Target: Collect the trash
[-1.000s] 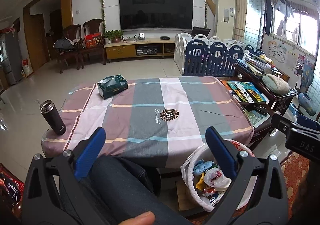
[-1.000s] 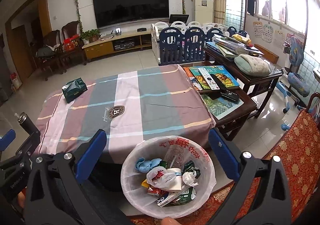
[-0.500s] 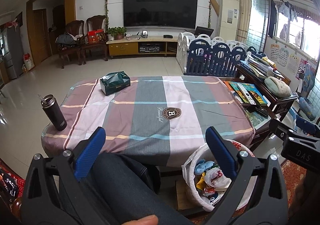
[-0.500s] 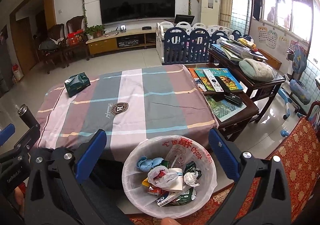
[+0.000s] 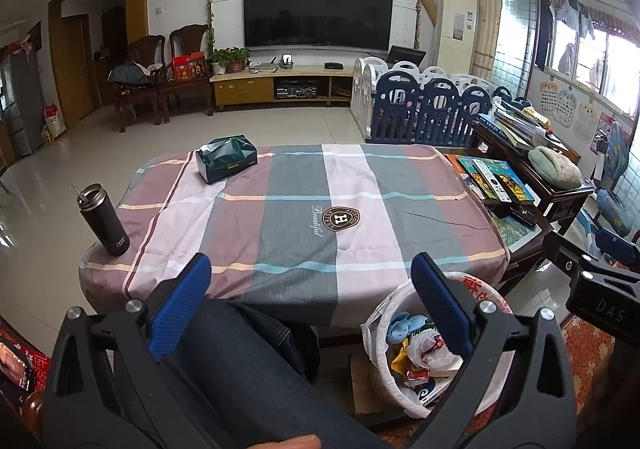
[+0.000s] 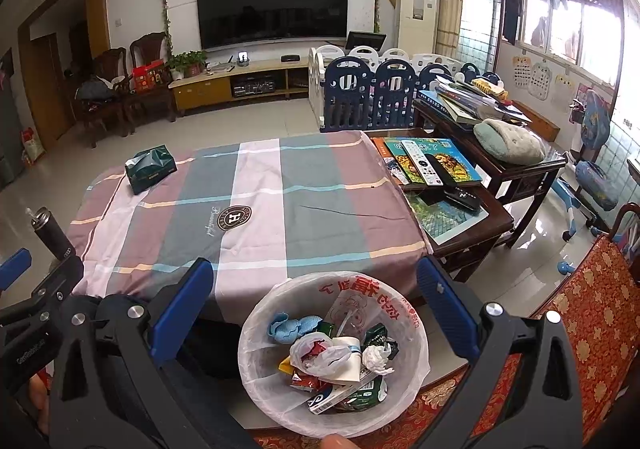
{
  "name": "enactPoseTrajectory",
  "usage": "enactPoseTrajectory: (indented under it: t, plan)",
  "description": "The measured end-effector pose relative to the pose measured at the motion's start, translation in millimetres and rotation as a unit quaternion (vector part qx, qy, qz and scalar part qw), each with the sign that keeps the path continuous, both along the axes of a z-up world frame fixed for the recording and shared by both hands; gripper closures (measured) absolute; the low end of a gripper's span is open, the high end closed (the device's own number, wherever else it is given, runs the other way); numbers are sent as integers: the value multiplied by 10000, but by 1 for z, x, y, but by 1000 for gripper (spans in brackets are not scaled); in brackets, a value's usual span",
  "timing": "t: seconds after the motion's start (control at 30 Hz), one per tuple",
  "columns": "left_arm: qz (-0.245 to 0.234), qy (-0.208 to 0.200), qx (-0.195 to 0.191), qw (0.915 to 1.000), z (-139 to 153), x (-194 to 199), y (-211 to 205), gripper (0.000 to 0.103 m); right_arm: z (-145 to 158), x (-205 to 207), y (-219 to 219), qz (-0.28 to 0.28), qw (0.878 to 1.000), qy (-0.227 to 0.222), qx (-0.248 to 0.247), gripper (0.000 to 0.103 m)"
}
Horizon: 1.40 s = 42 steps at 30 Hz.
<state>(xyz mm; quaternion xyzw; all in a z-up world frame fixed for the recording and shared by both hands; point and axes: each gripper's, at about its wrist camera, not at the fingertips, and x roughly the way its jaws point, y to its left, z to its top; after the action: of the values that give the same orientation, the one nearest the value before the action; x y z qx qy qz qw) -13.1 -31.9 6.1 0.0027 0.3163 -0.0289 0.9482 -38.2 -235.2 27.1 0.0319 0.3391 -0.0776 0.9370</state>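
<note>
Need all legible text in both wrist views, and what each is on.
"Beautiful" and "H": round emblem on the tablecloth.
"DAS": right gripper's body.
Four-ring logo, no words: black bottle.
Red characters, upside down in the right wrist view, unreadable: trash bin liner.
White print on the left gripper's body: too blurred.
Tissue box, books, wall charts: too small.

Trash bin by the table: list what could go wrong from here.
1. The trash bin is heaped with wrappers and a crumpled white bag, so loose pieces might spill if the liner is lifted carelessly.
2. The black bottle stands near the table's corner edge; a swing of the left gripper could knock it off.
3. Both the left and the right gripper are open and empty.
</note>
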Motion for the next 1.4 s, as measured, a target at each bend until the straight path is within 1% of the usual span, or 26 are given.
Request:
enactPoseTrajectory:
  t: [0.97,1.4]
  plan:
    - [-51,168,-49,9998,-10,2,-8,3,-8,2,-3,6,10000,93,24,4]
    - [-21,176,-28,9998,-10,4,-8,3,-14,2,-2,10,9999,152,-17,4]
